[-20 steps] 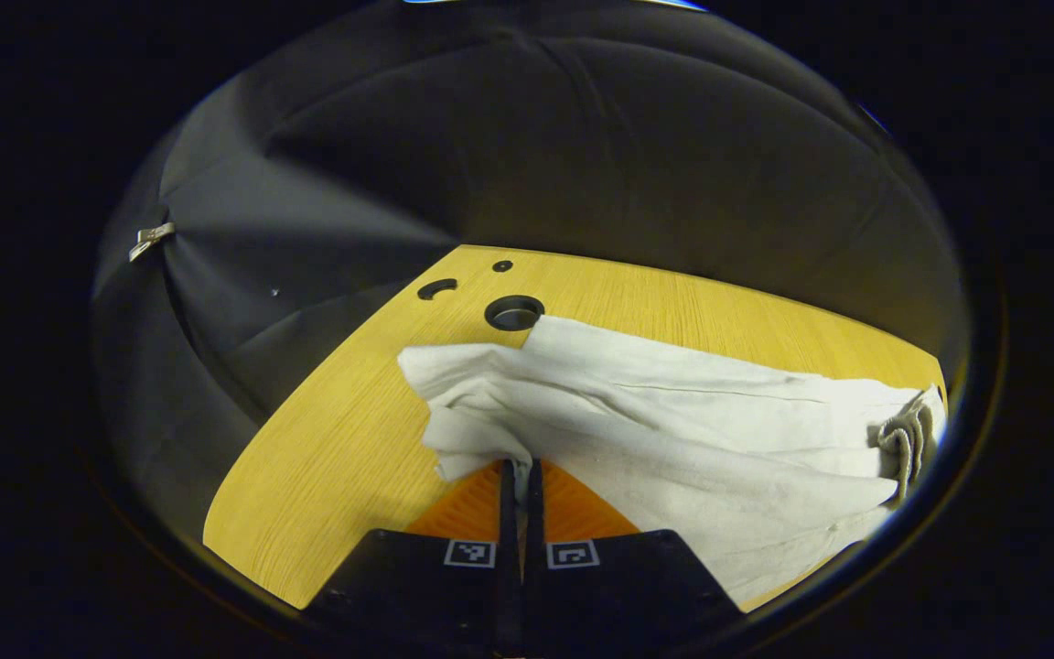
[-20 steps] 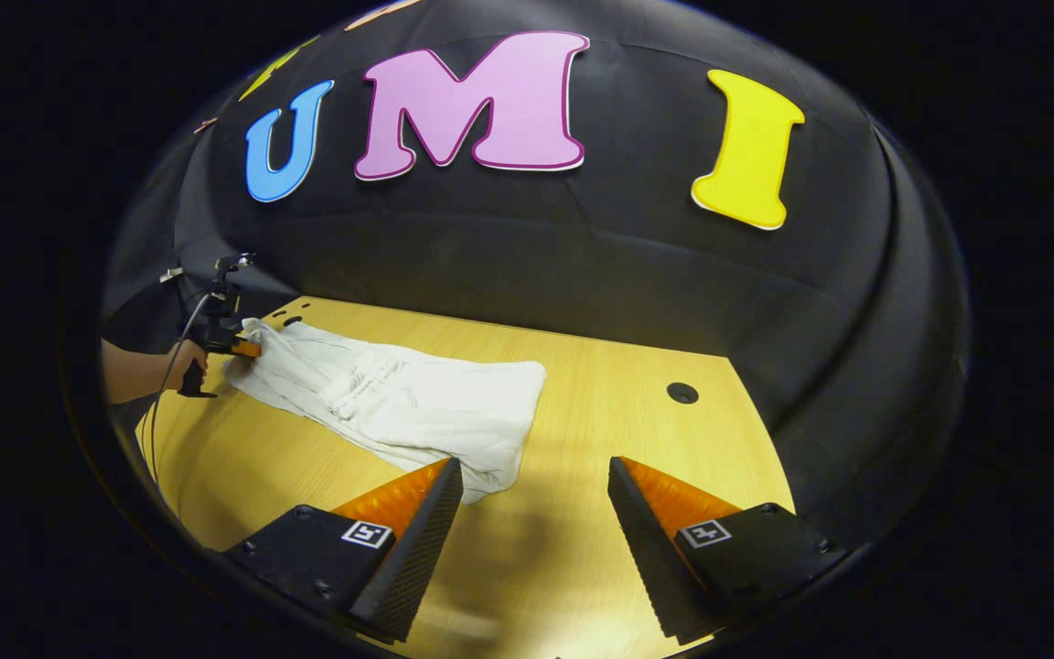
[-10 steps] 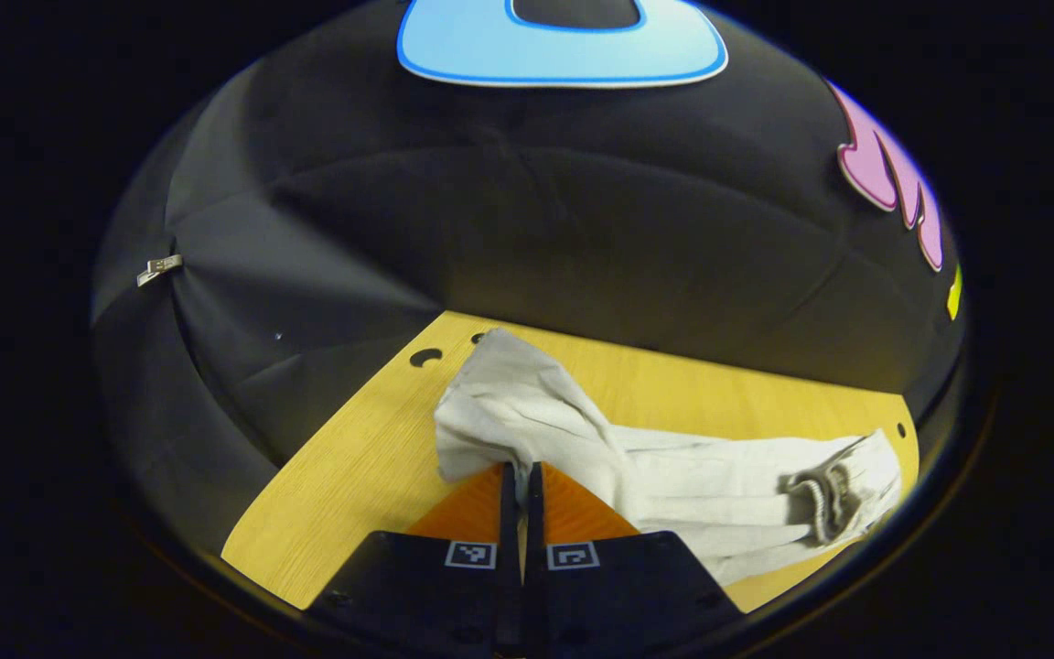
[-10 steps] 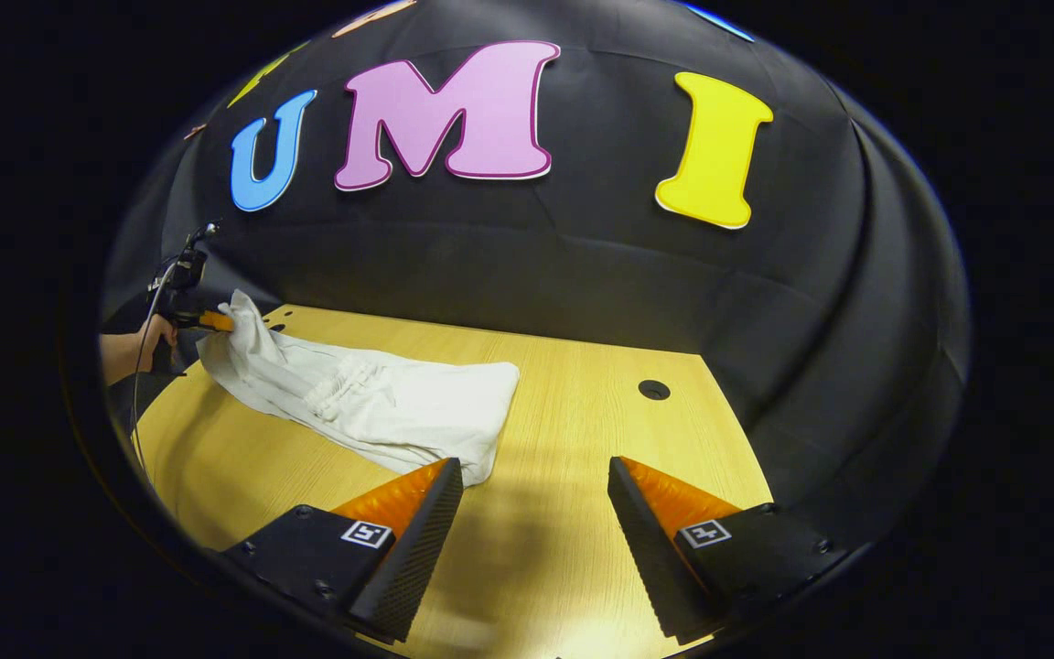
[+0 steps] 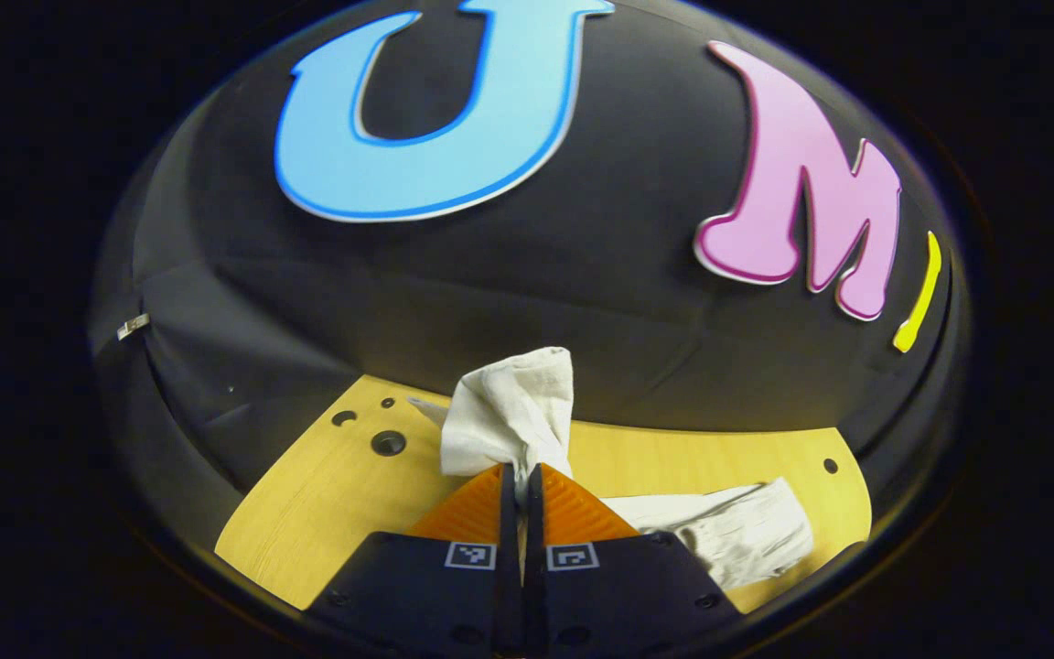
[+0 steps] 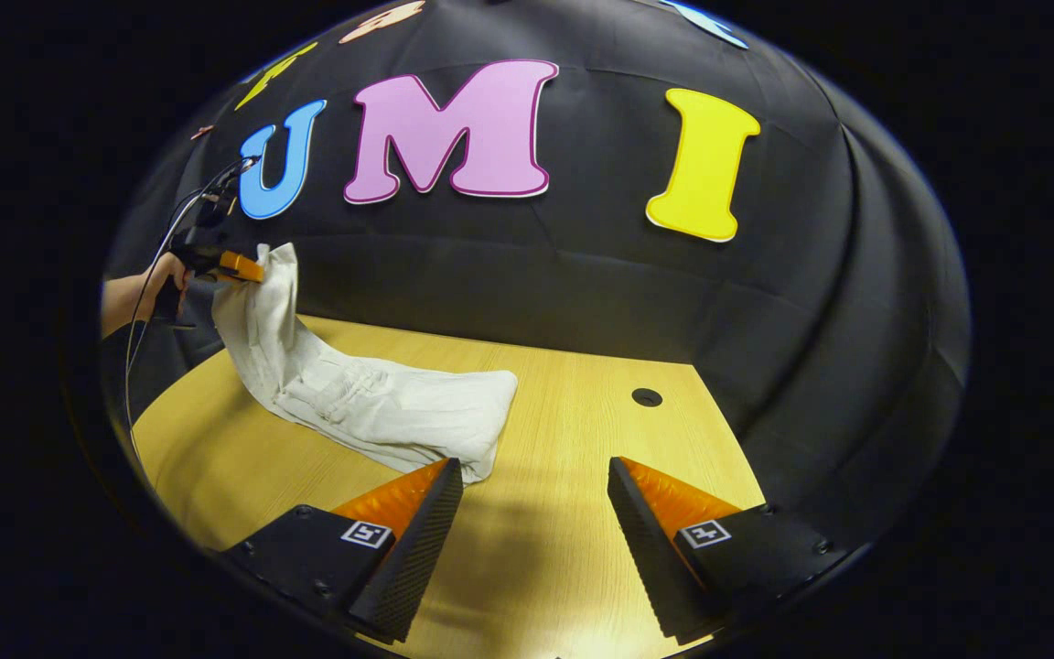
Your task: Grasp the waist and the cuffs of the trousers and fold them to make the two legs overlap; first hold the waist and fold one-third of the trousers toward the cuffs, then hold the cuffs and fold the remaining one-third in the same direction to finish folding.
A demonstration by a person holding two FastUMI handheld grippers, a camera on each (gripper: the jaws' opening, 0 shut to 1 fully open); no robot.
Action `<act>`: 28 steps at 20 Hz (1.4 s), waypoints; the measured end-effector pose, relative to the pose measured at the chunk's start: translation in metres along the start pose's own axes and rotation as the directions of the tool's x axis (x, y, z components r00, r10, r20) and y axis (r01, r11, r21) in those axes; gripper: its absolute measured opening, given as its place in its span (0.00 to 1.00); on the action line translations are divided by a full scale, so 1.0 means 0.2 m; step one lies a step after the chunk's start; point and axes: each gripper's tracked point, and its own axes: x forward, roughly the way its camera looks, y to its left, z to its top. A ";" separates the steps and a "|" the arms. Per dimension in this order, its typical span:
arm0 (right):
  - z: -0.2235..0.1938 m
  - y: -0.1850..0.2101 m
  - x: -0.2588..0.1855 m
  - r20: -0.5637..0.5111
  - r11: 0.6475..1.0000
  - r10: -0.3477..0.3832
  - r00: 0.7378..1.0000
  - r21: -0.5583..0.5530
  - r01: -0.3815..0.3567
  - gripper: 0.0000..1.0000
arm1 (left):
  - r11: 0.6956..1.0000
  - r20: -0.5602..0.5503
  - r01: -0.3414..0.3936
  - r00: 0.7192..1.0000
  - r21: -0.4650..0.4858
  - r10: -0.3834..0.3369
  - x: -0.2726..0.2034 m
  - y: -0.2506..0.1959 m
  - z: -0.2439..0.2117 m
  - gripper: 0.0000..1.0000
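Trousers [image 6: 371, 403] now hang from your left gripper [image 5: 520, 476], pinched on their end and raised off the table [image 6: 573, 513] since a second ago, right gripper [image 6: 534, 494] wide and idle nearby: final fold underway.

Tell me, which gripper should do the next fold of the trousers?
Probably the left. The left gripper is shut on one end of the trousers, lifted above the table, ready to carry it over the rest. The right gripper is open, holding nothing, near the other end.
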 end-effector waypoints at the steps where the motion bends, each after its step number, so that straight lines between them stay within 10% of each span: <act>1: 0.00 0.02 -0.01 -0.001 0.999 0.018 1.000 0.035 -0.018 0.98 | 0.999 0.004 0.013 1.000 0.038 -0.014 -0.01 -0.07 0.02 0.06; 24: -0.19 -0.24 -0.45 0.026 0.971 -0.117 0.993 0.211 0.109 0.99 | 0.904 -0.180 0.410 0.905 0.123 -0.386 -0.17 -1.69 -0.57 0.06; 28: -0.19 -0.26 -0.56 0.034 0.968 -0.152 0.988 0.206 0.142 0.99 | 0.900 -0.195 0.422 0.897 0.106 -0.397 -0.24 -1.67 -0.68 0.35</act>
